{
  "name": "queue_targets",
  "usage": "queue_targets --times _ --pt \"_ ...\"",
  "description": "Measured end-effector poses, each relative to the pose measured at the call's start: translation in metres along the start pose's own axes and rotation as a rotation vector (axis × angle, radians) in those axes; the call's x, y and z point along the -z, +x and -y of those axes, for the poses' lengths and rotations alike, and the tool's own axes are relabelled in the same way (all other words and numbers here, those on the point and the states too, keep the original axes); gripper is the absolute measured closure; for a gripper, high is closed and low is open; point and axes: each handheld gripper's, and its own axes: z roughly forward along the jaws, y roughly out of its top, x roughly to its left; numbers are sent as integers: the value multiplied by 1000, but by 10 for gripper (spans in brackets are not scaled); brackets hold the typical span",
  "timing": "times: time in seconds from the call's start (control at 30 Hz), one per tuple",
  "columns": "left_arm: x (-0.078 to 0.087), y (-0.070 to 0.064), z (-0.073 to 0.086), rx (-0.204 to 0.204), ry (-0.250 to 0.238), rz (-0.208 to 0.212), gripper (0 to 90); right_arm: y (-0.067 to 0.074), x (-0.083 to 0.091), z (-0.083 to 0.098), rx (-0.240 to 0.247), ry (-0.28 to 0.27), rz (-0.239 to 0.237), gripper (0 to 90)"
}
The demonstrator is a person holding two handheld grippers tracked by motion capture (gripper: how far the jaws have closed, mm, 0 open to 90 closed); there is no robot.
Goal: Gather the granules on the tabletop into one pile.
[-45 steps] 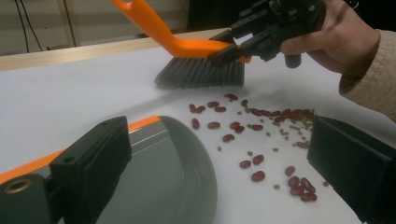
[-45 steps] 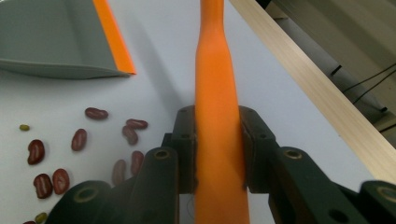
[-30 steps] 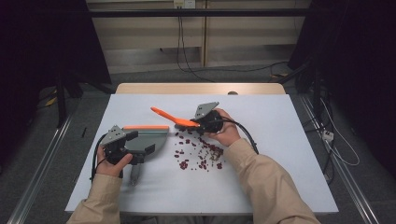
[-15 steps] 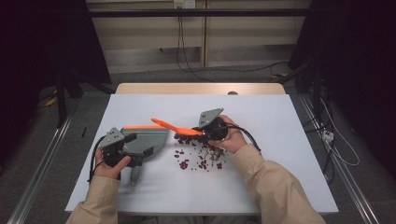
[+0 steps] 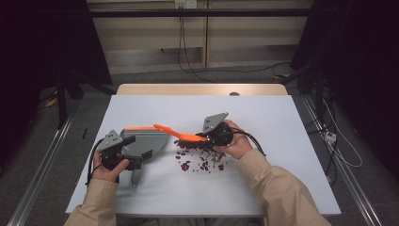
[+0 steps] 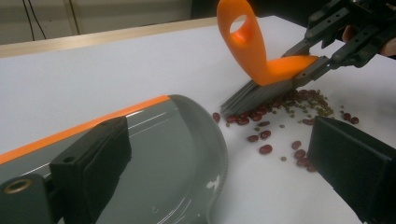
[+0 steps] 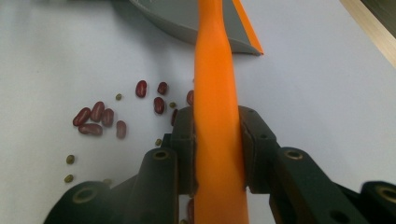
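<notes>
Table [image 5: 282, 188] holds the grey dustpan [image 5: 146, 141], which your left gripper [image 5: 123, 151] clamps, empty so far. Beside the dustpan, your right gripper [image 5: 212, 138] squeezes the orange brush [image 5: 181, 134]. Beans [image 5: 200, 157] beside the dustpan wait for sweeping.

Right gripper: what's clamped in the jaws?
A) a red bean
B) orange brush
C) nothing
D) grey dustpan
B: in the right gripper view, the right gripper has both pads pressed on the handle of the orange brush, whose bristles meet the beans.
</notes>
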Motion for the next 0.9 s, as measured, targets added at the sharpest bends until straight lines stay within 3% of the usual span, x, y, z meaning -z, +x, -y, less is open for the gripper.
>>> queue_targets --times 0.3,0.57,0.7,0.83,0.9 --pt "0 1 1 6 -2 0 62 -14 5 -5 -34 -51 47 713" --pt "-1 2 1 11 2 1 62 -31 -23 -18 -3 -23 67 713" --pt "0 3 2 15 0 2 62 -29 -36 -20 -3 -39 20 712" --pt "0 3 3 11 5 2 62 -19 -33 -23 43 -5 -14 710" --pt "0 3 3 9 7 3 62 -14 -30 -22 41 -11 -40 710"
